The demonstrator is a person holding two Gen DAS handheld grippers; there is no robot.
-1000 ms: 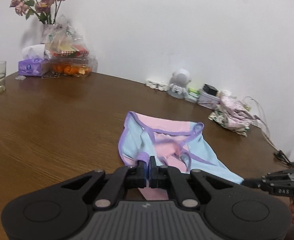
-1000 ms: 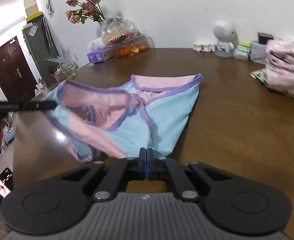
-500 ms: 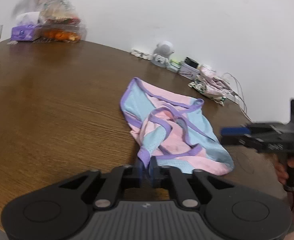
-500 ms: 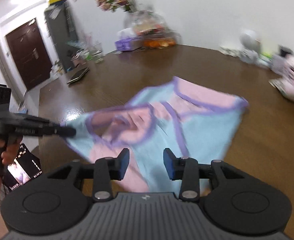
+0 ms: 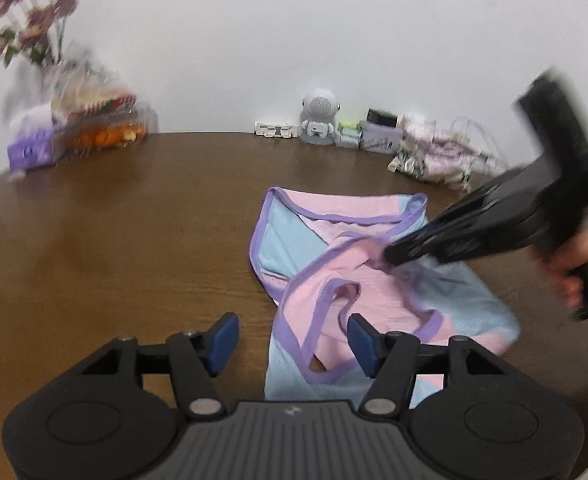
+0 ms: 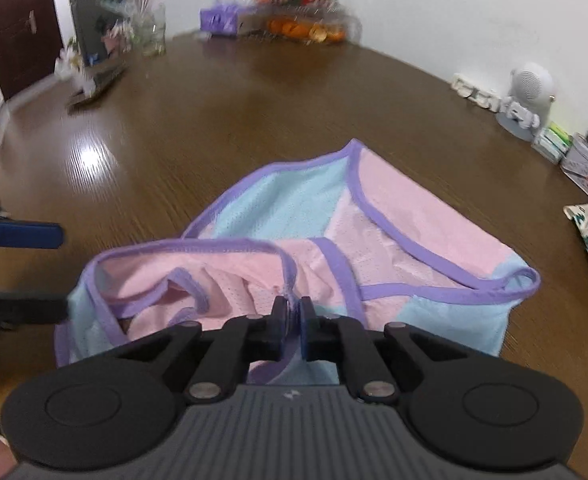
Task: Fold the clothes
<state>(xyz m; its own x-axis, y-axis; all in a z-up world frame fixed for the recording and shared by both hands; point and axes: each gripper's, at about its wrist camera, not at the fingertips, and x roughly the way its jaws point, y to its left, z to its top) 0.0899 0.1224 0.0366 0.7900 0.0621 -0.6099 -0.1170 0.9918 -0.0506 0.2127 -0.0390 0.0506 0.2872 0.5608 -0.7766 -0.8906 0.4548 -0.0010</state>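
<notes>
Nearest to us, our left hand-held gripper [image 5: 290, 340] has its blue pads spread wide and holds nothing; the garment [image 5: 357, 280] lies just beyond and partly between the fingers. Our right hand-held gripper [image 6: 292, 322] is closed, and a purple hem of this pink and blue garment [image 6: 393, 240] is pinched between its pads. The garment is half folded, bunched at the near side and flat at the far side, on the brown desk [image 5: 134, 232].

We think the main risk is that the thin hem slips out of the pinch if we pull fast, because only a narrow strip is caught. A second risk is that the loose pink layer drags with the hem and makes new wrinkles, since the open left hand-held gripper pins nothing down.

To the left of the garment the desk is bare and wide, so there we have room to move. Behind the garment, well apart, a small robot figure [image 5: 319, 122] stands at the wall. To the right of it, a floral cloth pile [image 5: 437, 156] narrows our room.
</notes>
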